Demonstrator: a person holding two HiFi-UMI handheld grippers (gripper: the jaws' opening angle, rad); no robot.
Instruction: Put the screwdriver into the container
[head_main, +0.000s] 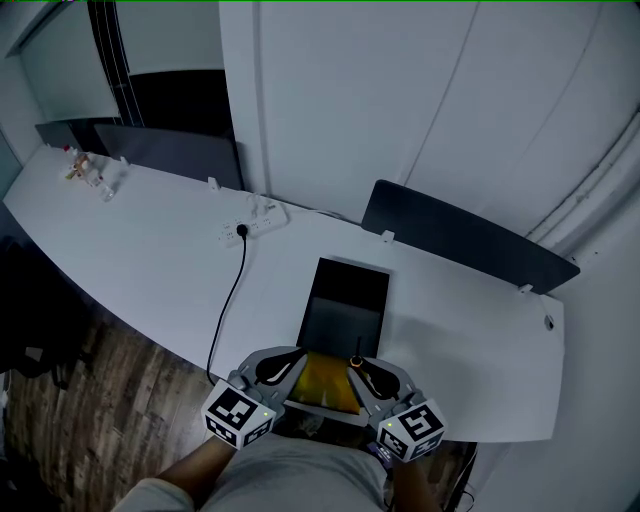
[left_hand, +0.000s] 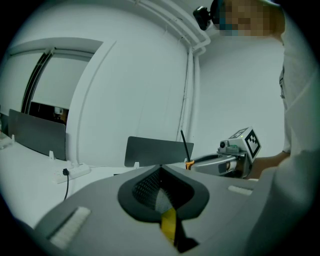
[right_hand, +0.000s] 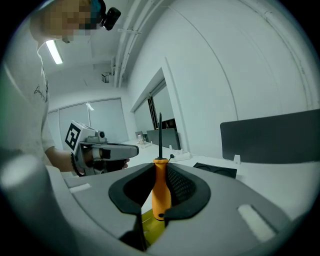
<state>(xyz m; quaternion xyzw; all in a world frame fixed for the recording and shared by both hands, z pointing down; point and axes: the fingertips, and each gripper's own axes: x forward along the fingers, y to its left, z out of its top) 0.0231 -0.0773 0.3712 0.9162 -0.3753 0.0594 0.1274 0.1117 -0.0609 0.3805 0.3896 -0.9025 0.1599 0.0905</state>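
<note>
My right gripper (head_main: 362, 368) is shut on the orange handle of a screwdriver (right_hand: 161, 192). The thin black shaft stands upright above the jaws. In the head view the screwdriver (head_main: 355, 356) is over the near end of a black tray-like container (head_main: 345, 300) on the white table. My left gripper (head_main: 293, 360) sits close beside the right one, jaws together with nothing seen between them. A yellow object (head_main: 325, 385) lies under and between both grippers. From the left gripper view the right gripper (left_hand: 220, 162) and the screwdriver shaft (left_hand: 184, 145) show at the right.
A white power strip (head_main: 253, 222) with a black cable (head_main: 228, 300) lies left of the tray. Dark divider panels (head_main: 465, 240) stand along the table's far edge. Small items (head_main: 88, 172) sit at the far left. The table's front edge is right at the grippers.
</note>
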